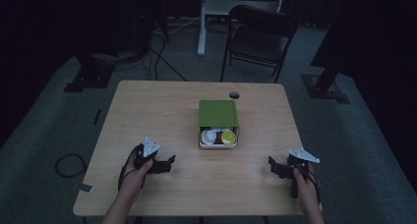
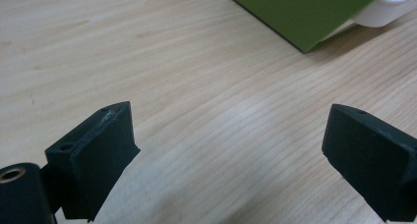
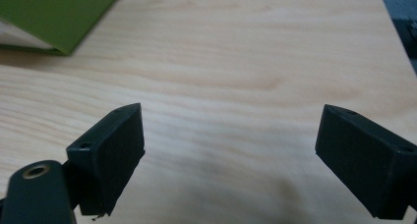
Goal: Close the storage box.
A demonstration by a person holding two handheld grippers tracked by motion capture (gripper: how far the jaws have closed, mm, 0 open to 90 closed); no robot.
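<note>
A white box [image 1: 202,140] with a green lid [image 1: 218,113] sits at the middle of the wooden table [image 1: 162,116]. The lid is slid back, and the near end shows a white-capped jar [image 1: 210,135] and a yellow-capped jar [image 1: 227,137]. My left gripper [image 1: 169,161] rests low at the near left, jaws wide apart with nothing between them [image 2: 231,150]. My right gripper [image 1: 272,164] sits at the near right, likewise open and empty [image 3: 230,150]. The green lid [image 2: 305,13] lies ahead of the left gripper, with the white box [image 2: 388,8] at its right. The lid's corner [image 3: 54,13] shows at the right gripper view's upper left.
A small round hole [image 1: 234,95] is in the table near its far edge. A black folding chair [image 1: 260,35] stands beyond the table, with a white desk leg [image 1: 201,22] and cables on the floor. Bare tabletop surrounds both grippers.
</note>
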